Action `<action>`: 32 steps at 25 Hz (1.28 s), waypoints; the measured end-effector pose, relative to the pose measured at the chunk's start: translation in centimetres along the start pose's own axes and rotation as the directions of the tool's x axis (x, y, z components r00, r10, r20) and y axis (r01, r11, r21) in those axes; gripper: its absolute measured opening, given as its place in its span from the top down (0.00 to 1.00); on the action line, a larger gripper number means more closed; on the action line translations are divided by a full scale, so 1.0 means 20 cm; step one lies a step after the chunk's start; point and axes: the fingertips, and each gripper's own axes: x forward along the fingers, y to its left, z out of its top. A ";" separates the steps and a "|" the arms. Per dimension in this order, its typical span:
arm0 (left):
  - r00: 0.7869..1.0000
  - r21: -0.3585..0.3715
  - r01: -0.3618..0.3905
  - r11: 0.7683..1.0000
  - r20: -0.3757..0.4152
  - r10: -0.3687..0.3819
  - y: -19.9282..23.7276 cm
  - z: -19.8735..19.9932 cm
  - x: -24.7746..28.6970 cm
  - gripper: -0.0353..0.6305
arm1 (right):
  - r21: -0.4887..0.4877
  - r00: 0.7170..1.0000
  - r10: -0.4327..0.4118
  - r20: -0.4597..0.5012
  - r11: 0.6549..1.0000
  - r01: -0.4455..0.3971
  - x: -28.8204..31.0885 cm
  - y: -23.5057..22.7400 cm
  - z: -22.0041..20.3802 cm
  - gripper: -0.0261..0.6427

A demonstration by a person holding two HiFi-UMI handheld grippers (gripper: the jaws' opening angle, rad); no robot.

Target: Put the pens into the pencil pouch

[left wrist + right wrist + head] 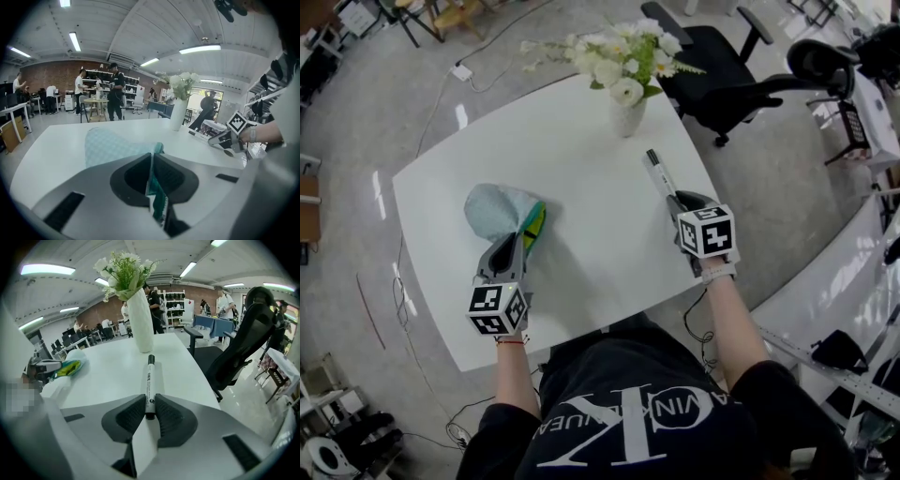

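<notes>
The left tongs [512, 248] are clenched on the green-lined edge of the pencil pouch [495, 210], which lies on the white desk [581, 216]. The right tongs [674, 200] grasp one end of a pen [657, 174]. It points toward a vase [626, 114] of flowers, well apart from the pouch.

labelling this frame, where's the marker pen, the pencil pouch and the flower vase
marker pen [149, 385], right gripper view, middle of its white barrel
pencil pouch [493, 211], head view, pale checked fabric body
flower vase [140, 322], right gripper view, middle of its white body
</notes>
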 end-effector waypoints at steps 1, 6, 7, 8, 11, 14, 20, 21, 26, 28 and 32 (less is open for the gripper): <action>1.000 -0.001 -0.002 1.000 0.002 0.002 0.01 0.00 0.00 0.91 | 0.010 1.000 0.012 0.017 1.000 -0.012 -0.01 0.02 0.02 0.84; 1.000 -0.019 -0.010 1.000 0.022 0.010 0.04 0.02 -0.01 0.91 | -0.017 0.991 0.120 0.059 0.993 -0.120 -0.04 0.21 0.10 0.84; 1.000 -0.021 -0.012 1.000 0.025 0.012 0.05 0.03 -0.02 0.91 | -0.036 0.987 0.150 0.058 0.988 -0.148 -0.04 0.27 0.11 0.84; 1.000 -0.023 -0.013 1.000 0.029 0.014 0.06 0.04 -0.02 0.91 | -0.056 0.982 0.181 0.054 0.982 -0.178 -0.05 0.33 0.12 0.84; 0.999 -0.023 -0.013 1.000 0.036 0.014 0.08 0.05 -0.04 0.91 | -0.117 0.959 0.281 0.033 0.954 -0.275 -0.05 0.55 0.14 0.84; 0.999 -0.024 -0.012 1.000 0.043 0.013 0.09 0.06 -0.05 0.91 | -0.177 0.928 0.371 -0.005 0.914 -0.366 -0.05 0.76 0.14 0.84; 0.999 -0.023 -0.005 1.000 0.052 0.007 0.11 0.07 -0.06 0.91 | -0.267 0.856 0.507 -0.105 0.814 -0.515 -0.06 1.11 0.09 0.84; 0.999 -0.022 -0.005 1.000 0.052 0.006 0.11 0.07 -0.07 0.91 | -0.280 0.846 0.520 -0.121 0.799 -0.531 -0.06 1.15 0.08 0.84; 0.998 -0.020 -0.003 1.000 0.056 0.004 0.14 0.07 -0.10 0.91 | -0.326 0.820 0.541 -0.185 0.753 -0.571 -0.04 1.29 0.04 0.84; 0.998 -0.014 0.001 1.000 0.059 0.000 0.15 0.08 -0.11 0.91 | -0.329 0.818 0.538 -0.206 0.749 -0.575 -0.03 1.32 0.04 0.84; 0.999 0.027 0.023 0.999 0.048 -0.025 0.14 0.07 -0.12 0.91 | -0.318 0.813 0.532 -0.237 0.748 -0.582 0.00 1.37 0.04 0.84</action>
